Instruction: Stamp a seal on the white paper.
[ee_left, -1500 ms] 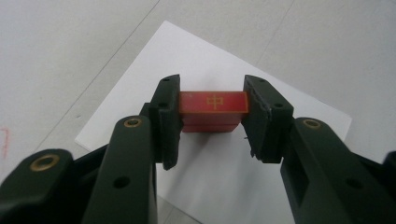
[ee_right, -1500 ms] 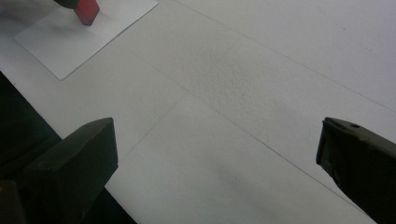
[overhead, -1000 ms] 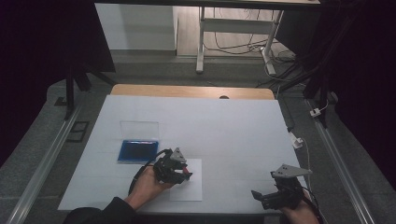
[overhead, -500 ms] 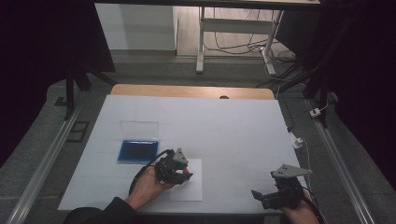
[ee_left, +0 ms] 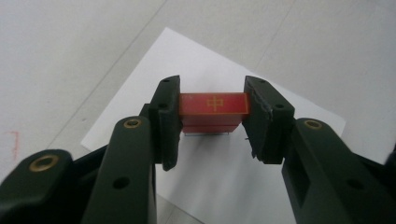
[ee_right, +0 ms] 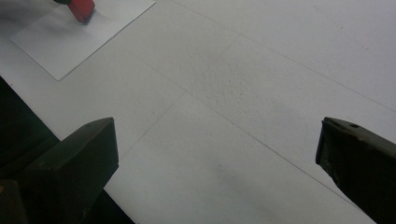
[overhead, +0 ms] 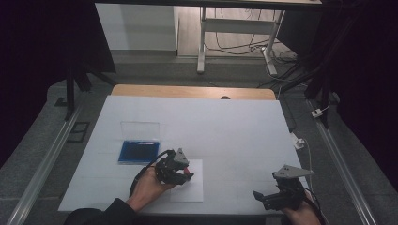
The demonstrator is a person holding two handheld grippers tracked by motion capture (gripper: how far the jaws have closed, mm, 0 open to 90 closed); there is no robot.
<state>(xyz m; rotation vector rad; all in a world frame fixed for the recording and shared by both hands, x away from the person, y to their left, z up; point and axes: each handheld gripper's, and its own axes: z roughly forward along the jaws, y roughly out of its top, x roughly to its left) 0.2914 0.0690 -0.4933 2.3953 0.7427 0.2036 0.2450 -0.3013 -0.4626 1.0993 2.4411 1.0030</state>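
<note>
Left tool (ee_left: 212, 123) closed on a red stamp block (ee_left: 213, 108), held over the white paper sheet (ee_left: 219, 177) on the surface (overhead: 225, 126). Risk: a tilted press would likely print unevenly or let the sheet slide, since nothing pins it. The block sits squarely between the jaws, just above the sheet. Right tool (overhead: 278, 196) open, idle, well apart.

Red stamp (ee_left: 213, 111) (gold mark), blue tray (overhead: 138, 151)
</note>
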